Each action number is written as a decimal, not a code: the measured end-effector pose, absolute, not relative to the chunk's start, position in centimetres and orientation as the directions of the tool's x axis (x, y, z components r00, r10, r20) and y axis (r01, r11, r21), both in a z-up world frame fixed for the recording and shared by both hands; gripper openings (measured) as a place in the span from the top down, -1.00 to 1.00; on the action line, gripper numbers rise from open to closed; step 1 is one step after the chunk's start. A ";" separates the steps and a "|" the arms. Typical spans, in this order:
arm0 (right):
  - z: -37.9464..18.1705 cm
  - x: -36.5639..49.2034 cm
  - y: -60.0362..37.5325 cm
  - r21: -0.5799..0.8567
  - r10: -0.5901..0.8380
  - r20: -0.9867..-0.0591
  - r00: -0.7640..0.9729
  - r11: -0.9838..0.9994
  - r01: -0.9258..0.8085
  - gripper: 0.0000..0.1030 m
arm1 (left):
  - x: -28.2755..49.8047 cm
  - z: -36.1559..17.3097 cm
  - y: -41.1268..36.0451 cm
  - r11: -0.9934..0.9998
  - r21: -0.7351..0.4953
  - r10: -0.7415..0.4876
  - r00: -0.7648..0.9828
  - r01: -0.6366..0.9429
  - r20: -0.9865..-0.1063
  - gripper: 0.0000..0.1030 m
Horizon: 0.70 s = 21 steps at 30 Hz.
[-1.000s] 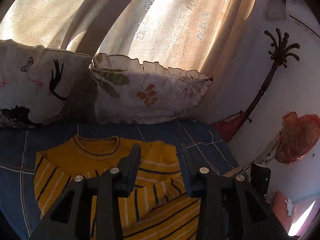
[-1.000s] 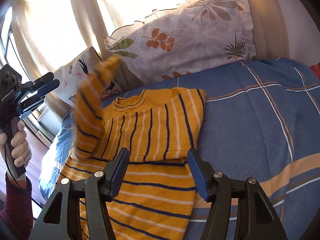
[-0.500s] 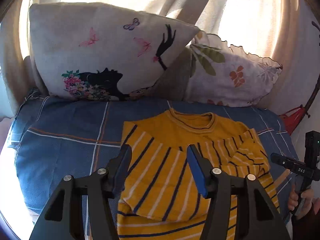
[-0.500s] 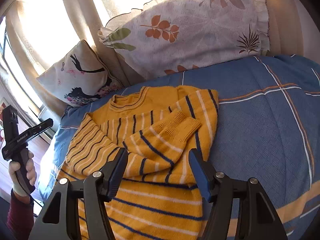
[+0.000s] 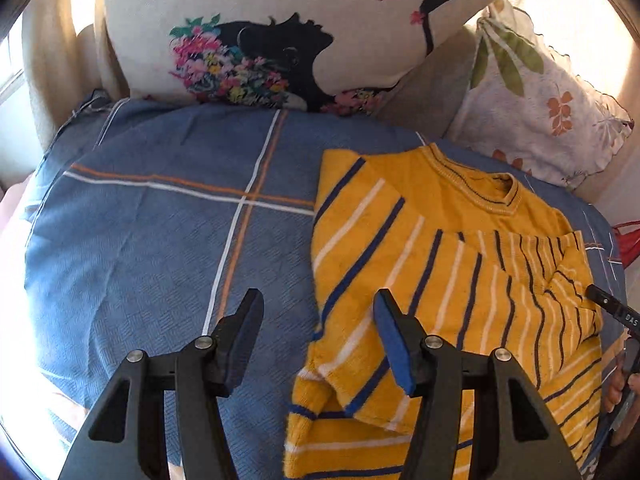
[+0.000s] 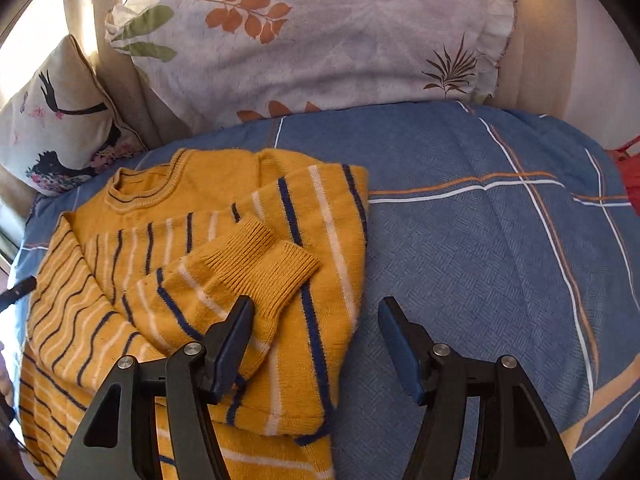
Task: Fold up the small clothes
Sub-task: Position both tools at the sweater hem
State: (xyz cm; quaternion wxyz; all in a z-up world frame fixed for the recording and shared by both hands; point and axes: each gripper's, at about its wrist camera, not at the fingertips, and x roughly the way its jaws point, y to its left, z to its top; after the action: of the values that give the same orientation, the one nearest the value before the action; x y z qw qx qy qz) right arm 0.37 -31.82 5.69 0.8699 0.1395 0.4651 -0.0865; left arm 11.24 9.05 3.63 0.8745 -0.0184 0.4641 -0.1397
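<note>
A small yellow sweater with navy and white stripes lies on the blue checked bedspread, both sleeves folded in across its front. In the right wrist view the sweater has a ribbed cuff lying on top. My left gripper is open and empty, low over the sweater's left edge. My right gripper is open and empty, over the sweater's right edge. The tip of the right gripper shows at the right edge of the left wrist view.
Two pillows lean at the head of the bed: one with a black silhouette and flowers, one with a leaf print. Curtains hang behind them. Bare bedspread lies on both sides of the sweater.
The left sleeve, in the air a second ago, now lies folded across the sweater's front. Both grippers have dropped lower and closer to the sweater; the left one swung to its left edge.
</note>
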 end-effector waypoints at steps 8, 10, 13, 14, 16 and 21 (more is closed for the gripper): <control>8.6 -2.0 -30.2 0.250 0.100 -0.761 0.641 0.957 0.148 -0.34 | 7.6 4.9 9.9 0.919 -0.270 -0.389 0.548 0.287 -0.740 -0.09; 9.0 -1.5 -28.8 0.275 0.162 -0.752 0.639 0.958 0.082 -0.34 | 6.8 5.1 9.3 0.916 -0.265 -0.395 0.560 0.302 -0.728 -0.09; 9.3 0.1 -25.3 0.312 0.280 -0.742 0.609 0.949 -0.056 -0.34 | 5.7 5.4 8.8 0.904 -0.289 -0.423 0.562 0.316 -0.711 -0.09; 9.2 0.8 -24.1 0.314 0.309 -0.748 0.588 0.945 -0.097 -0.34 | 5.4 5.4 8.7 0.899 -0.298 -0.434 0.562 0.321 -0.704 -0.09; 8.6 2.2 -21.7 0.272 0.308 -0.772 0.556 0.951 -0.148 -0.34 | 4.6 5.5 8.6 0.892 -0.305 -0.448 0.565 0.333 -0.693 -0.09; 5.6 5.2 -17.7 0.193 0.274 -0.861 0.428 0.955 -0.225 0.10 | 2.9 6.0 8.7 0.902 -0.259 -0.425 0.595 0.347 -0.683 -0.10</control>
State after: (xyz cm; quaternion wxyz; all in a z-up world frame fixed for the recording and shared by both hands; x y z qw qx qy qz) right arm 5.24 -17.70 5.57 0.8448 0.0242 0.5138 0.1477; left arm 2.88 8.68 5.99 0.8916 -0.0494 0.3948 -0.2162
